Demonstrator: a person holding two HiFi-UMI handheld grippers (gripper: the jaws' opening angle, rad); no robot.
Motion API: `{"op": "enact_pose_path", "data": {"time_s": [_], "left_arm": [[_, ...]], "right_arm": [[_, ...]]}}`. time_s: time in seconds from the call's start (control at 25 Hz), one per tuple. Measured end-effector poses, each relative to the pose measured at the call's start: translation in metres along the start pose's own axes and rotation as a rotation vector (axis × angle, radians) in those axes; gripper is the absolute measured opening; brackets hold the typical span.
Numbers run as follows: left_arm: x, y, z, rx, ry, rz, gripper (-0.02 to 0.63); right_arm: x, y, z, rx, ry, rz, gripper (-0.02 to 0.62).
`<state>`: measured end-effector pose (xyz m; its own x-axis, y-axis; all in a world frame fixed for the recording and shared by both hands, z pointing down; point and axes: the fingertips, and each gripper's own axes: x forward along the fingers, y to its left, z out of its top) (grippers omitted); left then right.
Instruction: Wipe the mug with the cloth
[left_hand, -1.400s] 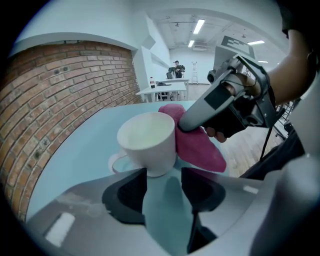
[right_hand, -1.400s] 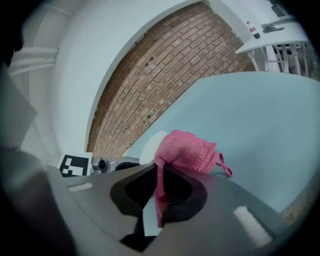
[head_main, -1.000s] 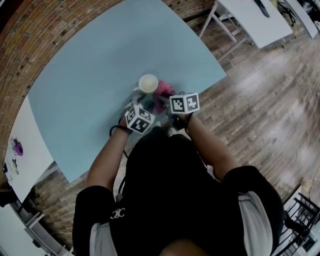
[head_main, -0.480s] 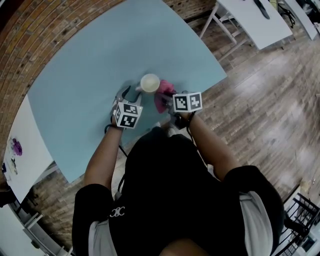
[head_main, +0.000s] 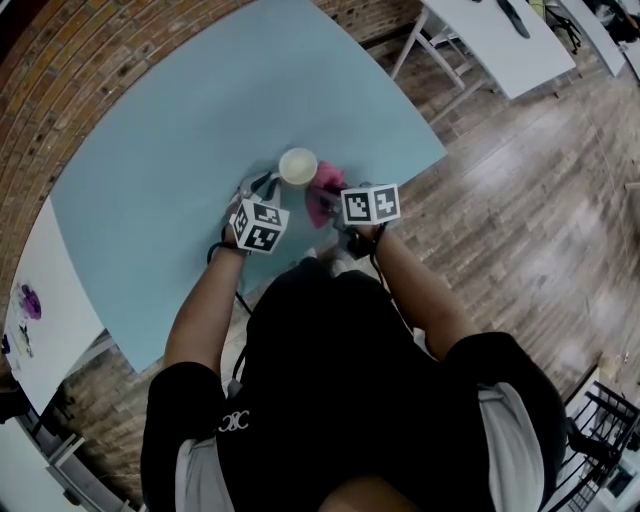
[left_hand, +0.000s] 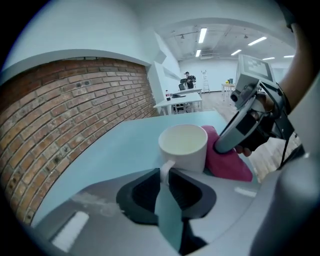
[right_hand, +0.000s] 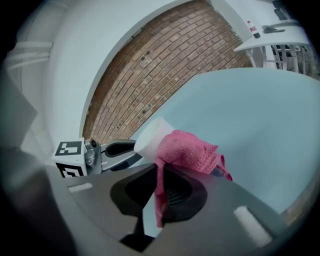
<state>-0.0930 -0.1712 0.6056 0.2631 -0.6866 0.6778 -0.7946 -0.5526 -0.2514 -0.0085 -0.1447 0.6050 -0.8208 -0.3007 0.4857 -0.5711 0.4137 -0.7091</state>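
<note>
Left gripper (left_hand: 164, 186) has just been closing, and its jaws now pinch the handle (left_hand: 164, 169) of the mug (left_hand: 183, 147). That looks like an anchor, so the mug won't slide or spin when rubbed. The mug stands upright on the blue table (head_main: 170, 130), near the person's edge. Right gripper (right_hand: 159, 192) is clamped on the pink cloth (right_hand: 189, 147), whose bunched free end lies against the mug's side, opposite the handle. One gripper steadies, the other wipes. The wiping stroke looks ready to begin.
</note>
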Motion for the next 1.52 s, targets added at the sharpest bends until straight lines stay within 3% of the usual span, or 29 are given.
{"op": "enact_pose_path", "data": {"time_s": [0.2, 0.44, 0.88, 1.16, 1.36, 1.52], "left_arm": [[-0.002, -0.009, 0.001, 0.018, 0.012, -0.013, 0.049], [-0.005, -0.013, -0.001, -0.011, 0.015, -0.040, 0.048], [-0.014, -0.033, -0.004, -0.100, 0.037, -0.095, 0.049], [-0.019, -0.045, 0.000, -0.138, 0.021, -0.141, 0.049], [-0.020, -0.051, 0.001, -0.139, 0.030, -0.169, 0.049], [-0.023, -0.052, 0.003, -0.174, 0.038, -0.191, 0.049]], "right_arm": [[-0.004, 0.009, 0.003, -0.018, -0.014, 0.020, 0.038], [-0.012, 0.035, 0.019, -0.116, -0.047, 0.068, 0.038], [0.010, 0.008, -0.009, -0.040, 0.019, 0.014, 0.038], [0.004, 0.044, -0.008, -0.102, 0.017, 0.074, 0.038], [0.020, 0.024, -0.027, -0.206, 0.096, -0.058, 0.038], [0.022, 0.020, -0.030, -0.259, 0.118, -0.100, 0.038]]}}
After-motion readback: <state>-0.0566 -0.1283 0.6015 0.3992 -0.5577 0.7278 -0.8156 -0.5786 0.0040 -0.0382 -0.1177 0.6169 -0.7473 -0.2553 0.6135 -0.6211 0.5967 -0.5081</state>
